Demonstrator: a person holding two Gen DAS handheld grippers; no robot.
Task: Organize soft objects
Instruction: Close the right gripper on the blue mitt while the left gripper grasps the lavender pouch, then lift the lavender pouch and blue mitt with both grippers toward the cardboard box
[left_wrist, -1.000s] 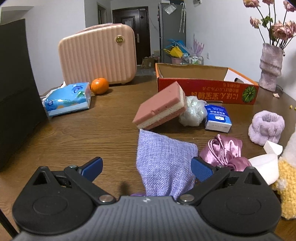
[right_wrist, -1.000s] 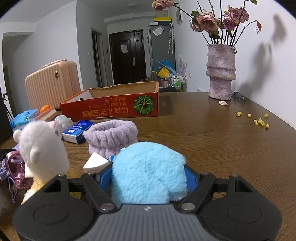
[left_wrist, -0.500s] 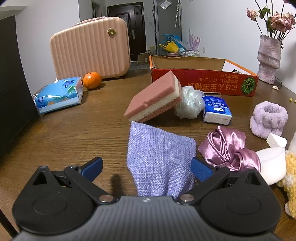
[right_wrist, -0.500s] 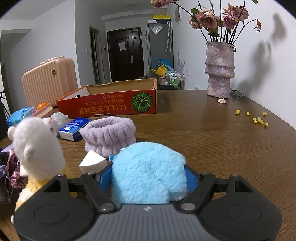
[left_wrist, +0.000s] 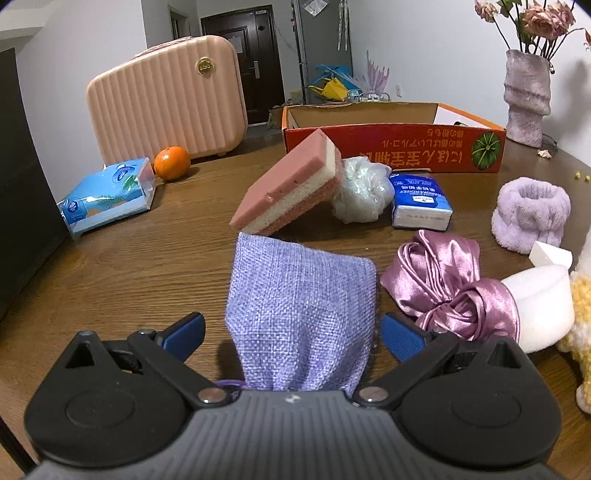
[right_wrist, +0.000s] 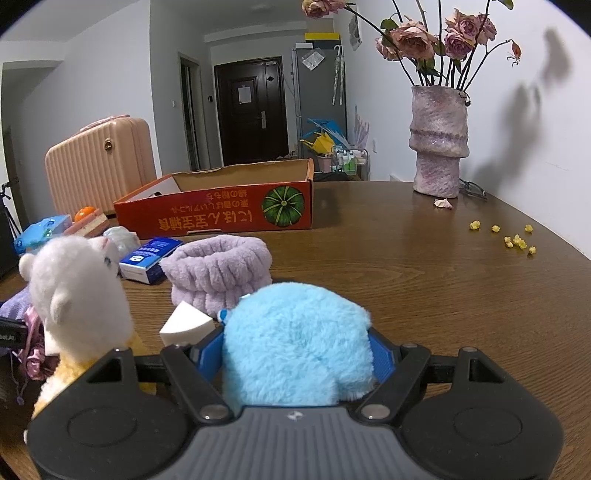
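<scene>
Blue "HANDKERCHIEF" pack (left_wrist: 421, 199) readable; left gripper (left_wrist: 291, 328) gapes, right gripper (right_wrist: 295, 354) clamps blue plush (right_wrist: 295, 343).

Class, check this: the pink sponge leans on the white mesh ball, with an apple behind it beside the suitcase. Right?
Not quite. The fruit beside the suitcase is an orange, as the left wrist view shows. The sponge does lean on the mesh ball.

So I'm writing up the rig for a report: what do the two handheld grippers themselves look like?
Both look alike. The left gripper has a dark grey ribbed body with a small white logo, two matte black linkage arms with round bosses and silver pivot screws, and blue ridged finger pads. The right gripper matches, with blue pads. No cables, hands or sleeves show.
</scene>
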